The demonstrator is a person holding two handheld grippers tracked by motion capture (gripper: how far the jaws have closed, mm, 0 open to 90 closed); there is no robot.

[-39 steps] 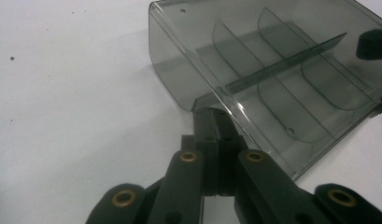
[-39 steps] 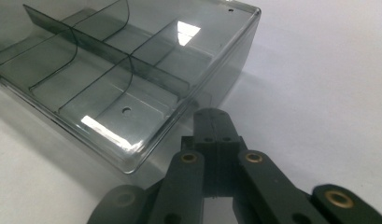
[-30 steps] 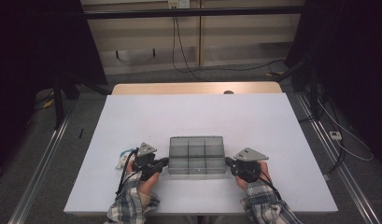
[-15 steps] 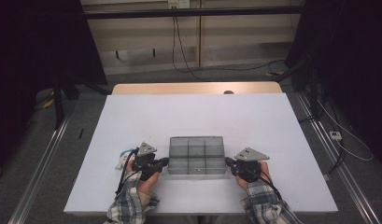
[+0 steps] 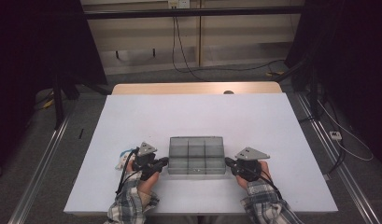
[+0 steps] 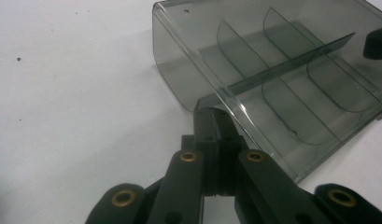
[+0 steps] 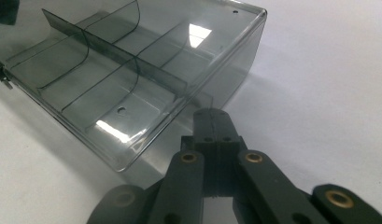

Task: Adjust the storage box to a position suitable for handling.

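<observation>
A clear smoky-grey plastic box [image 5: 196, 156] with several open compartments lies on the white table [image 5: 198, 114] near its front edge. My left gripper [image 5: 164, 162] is shut, and its tips rest against the box's left end wall. My right gripper [image 5: 228, 162] is shut too, with its tips against the right end wall. In the left gripper view the closed jaws [image 6: 212, 116] meet the lower edge of the box [image 6: 282, 70]. In the right gripper view the closed jaws [image 7: 212, 114] touch the side wall of the box [image 7: 118, 70]. The compartments look empty.
Bare white tabletop spreads behind the box and to both sides. A wooden strip [image 5: 193, 88] runs along the table's far edge. Metal floor rails [image 5: 44, 154] flank the table, and cables [image 5: 338, 140] lie on the floor at the right.
</observation>
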